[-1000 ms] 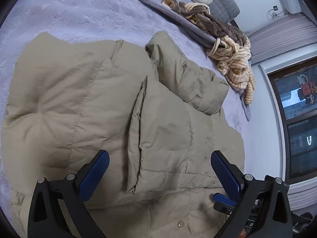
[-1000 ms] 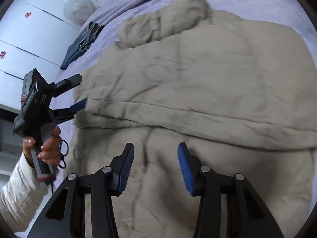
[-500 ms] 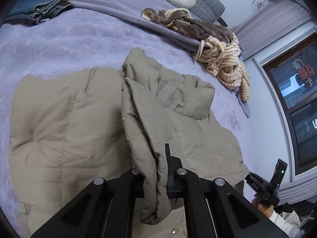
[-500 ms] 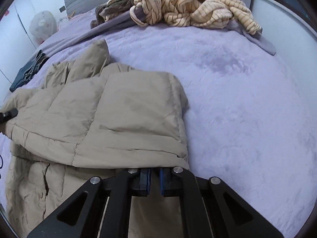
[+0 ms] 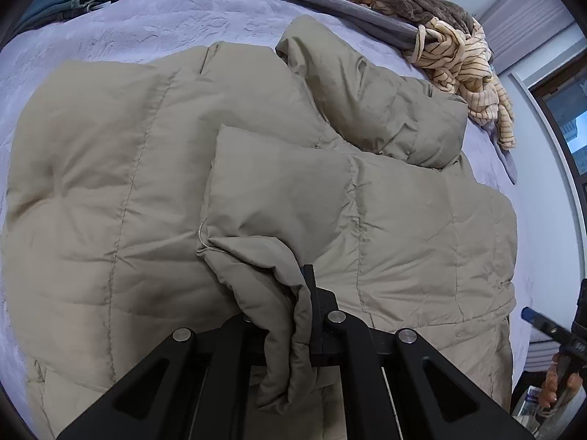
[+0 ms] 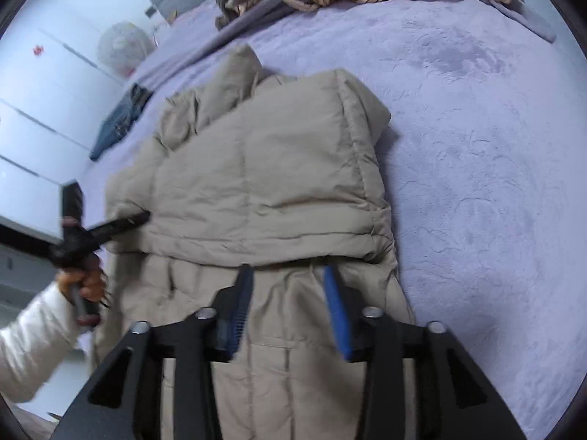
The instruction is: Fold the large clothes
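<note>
Sprawling across the purple bed (image 6: pixel 477 146) lies the tan puffer coat (image 6: pixel 264 168). Only the left wrist view shows the left gripper (image 5: pixel 293 315) clenched on a bunched coat fold. Over on the right view, the right gripper (image 6: pixel 290 308) is opening, nothing pinched, coat beneath.

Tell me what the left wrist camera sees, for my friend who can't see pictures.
The left gripper is shut on a fold of a puffy tan coat spread over a purple bed. A striped yellow garment lies bunched at the far edge.
</note>
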